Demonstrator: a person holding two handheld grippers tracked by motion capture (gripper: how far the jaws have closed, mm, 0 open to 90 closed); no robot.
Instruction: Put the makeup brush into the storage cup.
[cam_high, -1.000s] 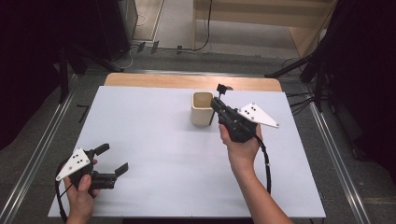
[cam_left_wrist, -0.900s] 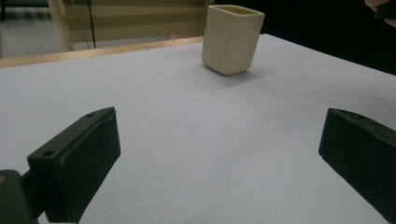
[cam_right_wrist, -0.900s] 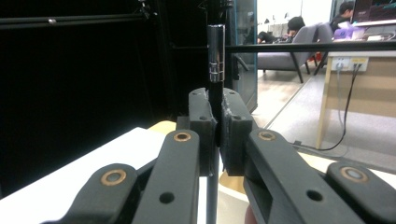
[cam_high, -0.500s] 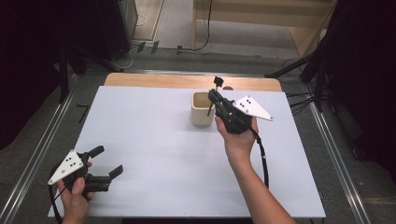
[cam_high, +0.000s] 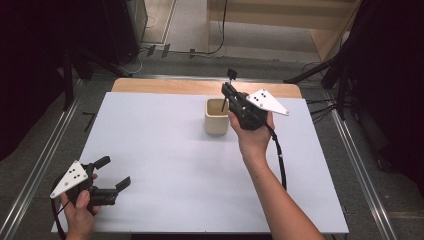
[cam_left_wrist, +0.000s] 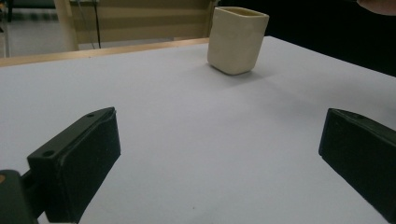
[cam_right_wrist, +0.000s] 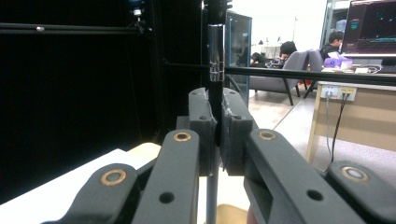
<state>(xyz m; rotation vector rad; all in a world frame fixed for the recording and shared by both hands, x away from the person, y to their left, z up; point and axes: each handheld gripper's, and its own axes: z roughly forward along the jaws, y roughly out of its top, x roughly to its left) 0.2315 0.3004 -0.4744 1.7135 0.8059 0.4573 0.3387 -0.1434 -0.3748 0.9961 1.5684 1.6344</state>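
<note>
A cream square cup (cam_high: 216, 122) stands upright at the far middle of the white table (cam_high: 165, 165); the left gripper view has it ahead (cam_left_wrist: 236, 39). My right gripper (cam_high: 229, 92) hovers at the cup's right rim, shut on a thin dark rod (cam_high: 231, 75) with a small black head on top. The rod's lower end dips into the cup's mouth. In the right gripper view the rod (cam_right_wrist: 214, 51) stands upright between the pressed pads (cam_right_wrist: 218, 100). My left gripper (cam_high: 114, 174) rests low at the near left corner, open, with bare table between its jaws (cam_left_wrist: 219, 144).
A wooden strip (cam_high: 165, 86) runs along the table's far edge. Metal rails (cam_high: 45, 160) flank the table on both sides, and black stands and cables (cam_high: 320, 75) sit beyond the far corners. Beyond a black frame, the right gripper view takes in a desk (cam_right_wrist: 359, 112) and seated people.
My right hand has carried the rod leftward and slightly up, from beside the cup to over its rim. The left hand has drifted a little toward the near left corner, still open.
</note>
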